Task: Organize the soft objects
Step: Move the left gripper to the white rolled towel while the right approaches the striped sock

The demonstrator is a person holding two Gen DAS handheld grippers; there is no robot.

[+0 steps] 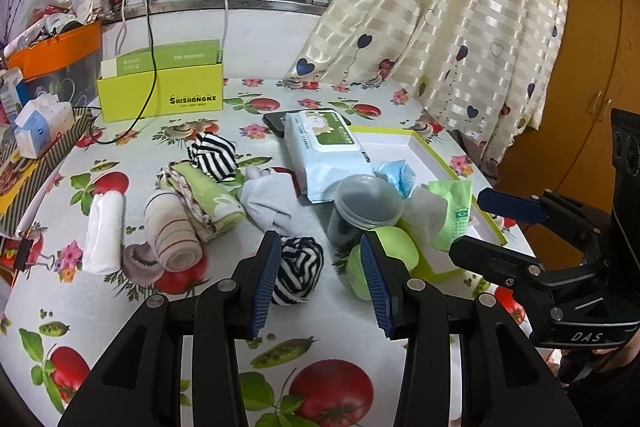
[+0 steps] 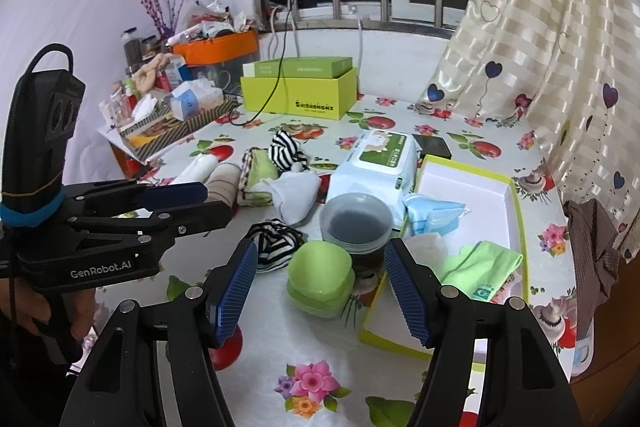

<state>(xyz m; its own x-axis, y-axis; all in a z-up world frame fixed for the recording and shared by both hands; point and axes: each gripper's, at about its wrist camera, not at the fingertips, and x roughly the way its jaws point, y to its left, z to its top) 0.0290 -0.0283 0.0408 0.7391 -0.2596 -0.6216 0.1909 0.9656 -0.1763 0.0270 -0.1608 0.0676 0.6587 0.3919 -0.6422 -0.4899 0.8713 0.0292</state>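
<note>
A rolled black-and-white striped sock (image 1: pixel 298 275) (image 2: pixel 274 245) lies on the fruit-print tablecloth. My left gripper (image 1: pixel 320 283) (image 2: pixel 218 202) hovers just before it, open and empty. A second striped sock (image 1: pixel 212 155), a green folded cloth (image 1: pixel 208 199), a beige rolled towel (image 1: pixel 168 231), a white rolled towel (image 1: pixel 104 231) and a pale sock (image 1: pixel 268 203) lie further left. My right gripper (image 2: pixel 320 287) (image 1: pixel 466 221) is open above a green lidded container (image 2: pixel 320 275). A green cloth (image 2: pixel 480 267) and blue masks (image 2: pixel 434 213) rest in the white-lined tray (image 2: pixel 468 187).
A clear jar (image 2: pixel 356 223) and a wet-wipes pack (image 2: pixel 372 167) stand behind the green container, with a phone (image 2: pixel 432 147) beyond. A yellow-green box (image 1: pixel 160 95) with a cable over it sits at the back. Clutter and an orange bin (image 1: pixel 56 47) fill the left; a curtain (image 1: pixel 460 27) hangs right.
</note>
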